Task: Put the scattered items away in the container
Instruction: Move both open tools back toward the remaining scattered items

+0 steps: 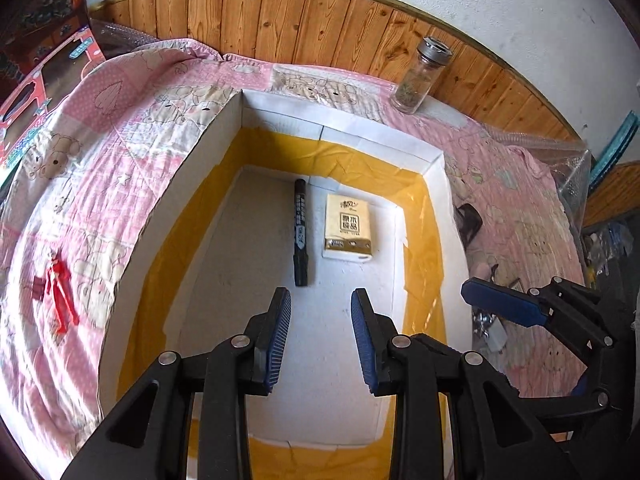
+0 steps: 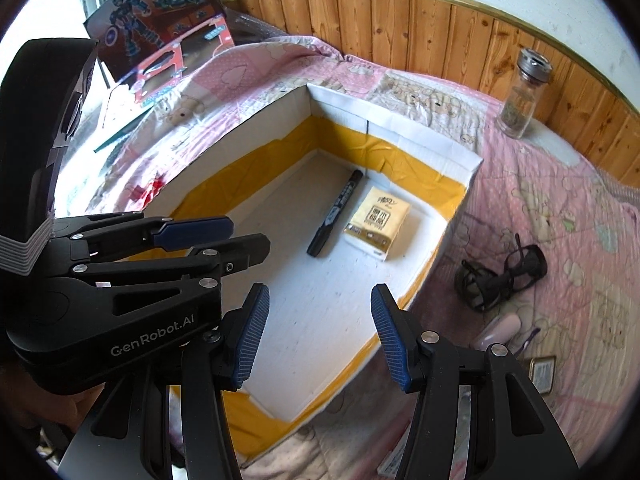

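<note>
Both units are empty. The left gripper [image 1: 321,336] hovers over the container [image 1: 434,168], jaws parted, evidently free after a drop. Just ahead of it lie the black marker [image 1: 300,232] and tissue pack [image 1: 348,226], side by side on the floor. The right gripper [image 2: 320,336] is also spread; sunglasses [image 2: 500,276] wait on the quilt [image 2: 560,184] to its right. The container is white, open-topped and banded inside with yellow tape.

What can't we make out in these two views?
- Red item on the blanket: blurred in left wrist view, mostly hidden behind the box wall in right wrist view.
- Items beside the right tool: cut off by its arm in both views.
- Jar contents: too small.
- Marker print: illegible.
</note>
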`<action>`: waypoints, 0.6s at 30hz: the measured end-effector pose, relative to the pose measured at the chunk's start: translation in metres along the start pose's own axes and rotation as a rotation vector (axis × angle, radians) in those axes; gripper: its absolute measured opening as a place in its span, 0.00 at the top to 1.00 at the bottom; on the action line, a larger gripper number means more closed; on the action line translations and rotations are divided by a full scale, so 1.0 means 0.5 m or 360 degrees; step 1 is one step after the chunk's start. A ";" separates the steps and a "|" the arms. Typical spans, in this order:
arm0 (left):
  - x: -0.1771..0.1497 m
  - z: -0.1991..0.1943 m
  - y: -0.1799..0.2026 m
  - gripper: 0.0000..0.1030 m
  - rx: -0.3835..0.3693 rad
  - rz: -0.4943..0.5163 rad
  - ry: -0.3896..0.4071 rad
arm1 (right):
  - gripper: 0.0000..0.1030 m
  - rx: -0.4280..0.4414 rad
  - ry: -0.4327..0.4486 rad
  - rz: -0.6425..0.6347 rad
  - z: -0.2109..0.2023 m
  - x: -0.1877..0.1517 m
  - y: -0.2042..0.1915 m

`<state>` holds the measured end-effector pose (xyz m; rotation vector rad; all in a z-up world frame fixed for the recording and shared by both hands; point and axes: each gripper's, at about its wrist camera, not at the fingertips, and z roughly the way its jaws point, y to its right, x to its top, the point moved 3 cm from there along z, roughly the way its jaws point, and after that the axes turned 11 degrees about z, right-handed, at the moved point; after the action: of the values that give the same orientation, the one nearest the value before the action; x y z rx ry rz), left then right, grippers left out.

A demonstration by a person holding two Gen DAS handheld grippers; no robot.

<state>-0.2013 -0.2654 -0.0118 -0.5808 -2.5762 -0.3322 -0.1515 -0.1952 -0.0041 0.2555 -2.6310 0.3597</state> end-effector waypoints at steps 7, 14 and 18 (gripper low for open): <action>-0.020 -0.041 0.036 0.68 0.0102 0.0092 0.0048 | 0.44 0.0023 0.0010 0.0025 -0.024 -0.028 0.005; -0.031 -0.088 0.083 0.68 0.0143 0.0200 0.0117 | 0.44 0.0059 0.0032 0.0057 -0.051 -0.055 0.008; -0.039 -0.103 0.108 0.68 0.0122 0.0222 0.0129 | 0.44 0.0076 0.0045 0.0077 -0.068 -0.069 0.014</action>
<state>-0.1406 -0.2413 0.0297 -0.6998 -2.4440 -0.2050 -0.1084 -0.1746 0.0070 0.2008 -2.6070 0.4400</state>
